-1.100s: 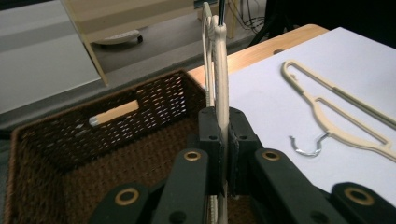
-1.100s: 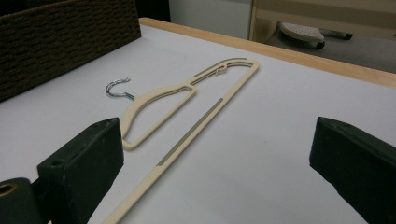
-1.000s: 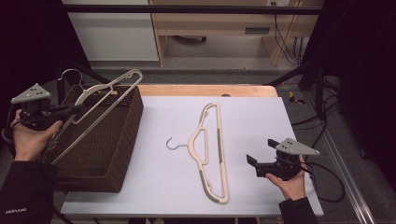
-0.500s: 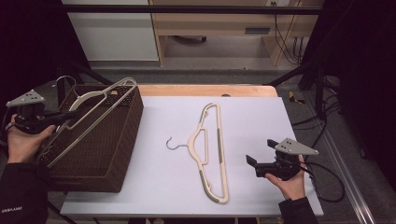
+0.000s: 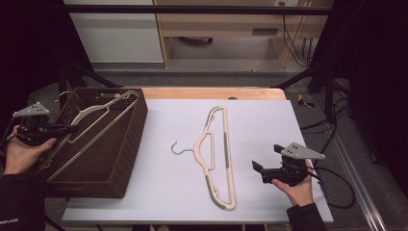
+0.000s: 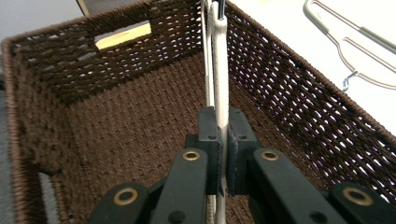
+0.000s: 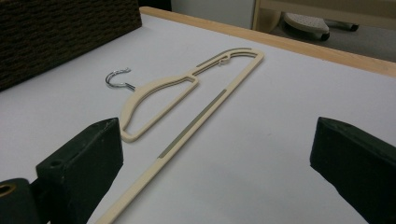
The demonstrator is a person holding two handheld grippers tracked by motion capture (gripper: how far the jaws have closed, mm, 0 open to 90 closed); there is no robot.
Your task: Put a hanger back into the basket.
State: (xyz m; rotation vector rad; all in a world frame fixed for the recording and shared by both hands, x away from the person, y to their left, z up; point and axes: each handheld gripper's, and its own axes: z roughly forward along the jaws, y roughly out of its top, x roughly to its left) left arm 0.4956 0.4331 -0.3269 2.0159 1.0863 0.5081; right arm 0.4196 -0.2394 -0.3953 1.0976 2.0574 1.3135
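cream hanger (image 5: 98,127) sunk lower into wicker basket (image 5: 126,159) than before, clenched in left hand-held gripper (image 6: 223,154)

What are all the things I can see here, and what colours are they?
Held hanger: one, cream, slanting into the basket, pinched by the left claw.
Lying hanger: one, cream with a silver hook, flat on the table's middle.
Basket: one, dark brown woven, on the table's left side.
Table: one, white top with a wooden far edge.
Left claw: one, black, shut on the held hanger.
Right claw: one, black, open, near the lying hanger.
Hands: two, each holding a claw.
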